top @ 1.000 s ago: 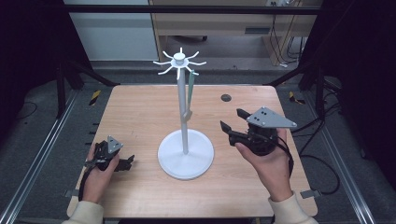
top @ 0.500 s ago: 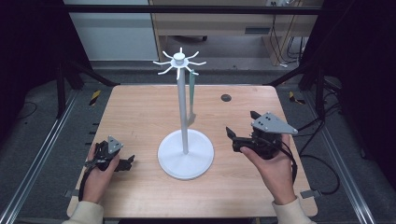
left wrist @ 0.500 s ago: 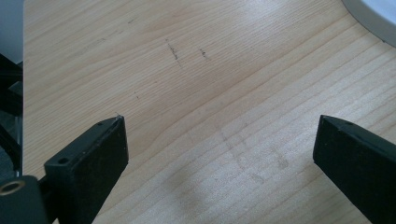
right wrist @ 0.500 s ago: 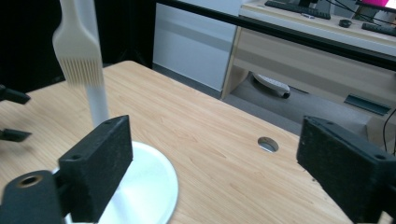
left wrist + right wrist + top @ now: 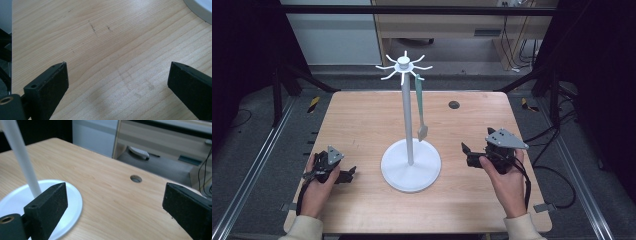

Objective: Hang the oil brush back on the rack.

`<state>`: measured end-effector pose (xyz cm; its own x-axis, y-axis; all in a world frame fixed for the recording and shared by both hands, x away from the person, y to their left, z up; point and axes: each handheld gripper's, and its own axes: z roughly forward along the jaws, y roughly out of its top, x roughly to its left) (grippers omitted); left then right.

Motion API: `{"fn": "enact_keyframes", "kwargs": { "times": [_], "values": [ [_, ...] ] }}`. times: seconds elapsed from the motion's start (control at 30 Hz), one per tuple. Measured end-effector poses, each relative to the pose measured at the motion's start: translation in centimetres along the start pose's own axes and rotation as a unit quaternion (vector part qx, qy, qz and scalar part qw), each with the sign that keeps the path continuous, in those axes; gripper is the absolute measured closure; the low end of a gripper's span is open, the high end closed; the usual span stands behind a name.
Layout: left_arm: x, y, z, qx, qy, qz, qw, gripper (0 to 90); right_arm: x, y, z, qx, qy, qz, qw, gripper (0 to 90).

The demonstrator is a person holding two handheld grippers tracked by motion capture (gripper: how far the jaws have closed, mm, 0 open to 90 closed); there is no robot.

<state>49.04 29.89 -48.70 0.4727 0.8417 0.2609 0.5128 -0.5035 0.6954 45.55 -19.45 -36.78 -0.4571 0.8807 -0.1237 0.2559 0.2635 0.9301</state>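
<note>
At the table's left edge the left gripper [image 5: 346,175] rests with jaws apart, nothing between them; mid-table a green spatula [image 5: 420,109] hangs from the white rack [image 5: 410,165]; the right gripper [image 5: 467,152], sunk lower than before, has just been opening, empty; the spatula's hook is hard to make out.

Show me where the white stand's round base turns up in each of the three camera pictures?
High view: the round base lies centre, low on the table.
Left gripper view: just its edge at the top right corner.
Right gripper view: lower left, behind the left jaw.
Shared landmark: the wooden table.
</note>
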Motion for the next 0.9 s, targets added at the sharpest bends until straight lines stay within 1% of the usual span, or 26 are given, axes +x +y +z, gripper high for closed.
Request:
{"fn": "enact_keyframes", "kwargs": {
  "times": [0.03,0.07,0.13,0.2,0.23,0.3,0.33,0.37,0.43,0.47,0.6,0.63,0.77,0.87,0.9],
  "values": [
    [0.0,0.0,0.0,0.000,0.000,0.000,1.0000,2.8,-0.3,-0.7,0.4,0.009,-0.005,0.005,0.9999,6.0],
    [0.0,0.0,0.0,0.001,0.000,0.000,1.0000,2.8,-0.3,-0.7,0.4,0.009,-0.005,0.005,0.9999,6.0],
    [0.0,0.0,0.0,0.000,0.000,0.000,1.0000,2.8,-0.9,-1.8,1.0,0.024,-0.012,0.008,0.9996,6.3],
    [0.0,0.0,0.0,0.001,-0.001,0.000,1.0000,2.8,-1.1,-2.0,1.1,0.028,-0.014,0.011,0.9994,6.3],
    [0.0,0.0,0.0,0.001,-0.001,0.000,1.0000,2.8,-1.6,-2.7,1.4,0.036,-0.019,0.017,0.9990,6.5],
    [0.0,0.0,0.0,0.000,0.000,0.001,1.0000,2.8,-2.0,-3.3,1.8,0.044,-0.026,0.020,0.9985,6.7],
    [0.0,0.0,0.0,0.000,0.000,0.001,1.0000,2.8,-2.0,-3.3,1.8,0.044,-0.026,0.020,0.9985,6.7],
    [0.0,0.0,0.0,0.000,0.000,0.001,1.0000,2.8,-2.4,-3.9,2.0,0.051,-0.030,0.025,0.9980,7.0],
    [0.0,0.0,0.0,0.000,0.000,0.001,1.0000,2.8,-2.7,-4.4,2.3,0.057,-0.033,0.029,0.9974,7.1],
    [0.0,0.0,0.0,0.000,0.000,0.001,1.0000,2.8,-2.8,-4.6,2.4,0.063,-0.036,0.031,0.9969,7.1],
    [0.0,0.0,0.0,0.000,0.000,0.001,1.0000,2.8,-3.2,-5.3,2.7,0.069,-0.040,0.031,0.9963,7.2],
    [0.0,0.0,0.0,0.000,-0.001,0.001,1.0000,2.8,-3.3,-5.7,3.0,0.074,-0.044,0.032,0.9958,7.5],
    [0.0,0.0,0.0,-0.001,-0.001,0.001,1.0000,2.8,-3.5,-6.2,3.3,0.083,-0.044,0.035,0.9949,7.6],
    [0.0,0.0,0.0,-0.001,0.000,0.001,1.0000,2.8,-3.6,-6.7,3.8,0.102,-0.046,0.029,0.9933,7.6],
    [0.0,0.0,0.0,-0.001,-0.001,0.001,1.0000,2.8,-3.6,-6.7,3.8,0.102,-0.046,0.029,0.9933,7.6]
  ]
}}
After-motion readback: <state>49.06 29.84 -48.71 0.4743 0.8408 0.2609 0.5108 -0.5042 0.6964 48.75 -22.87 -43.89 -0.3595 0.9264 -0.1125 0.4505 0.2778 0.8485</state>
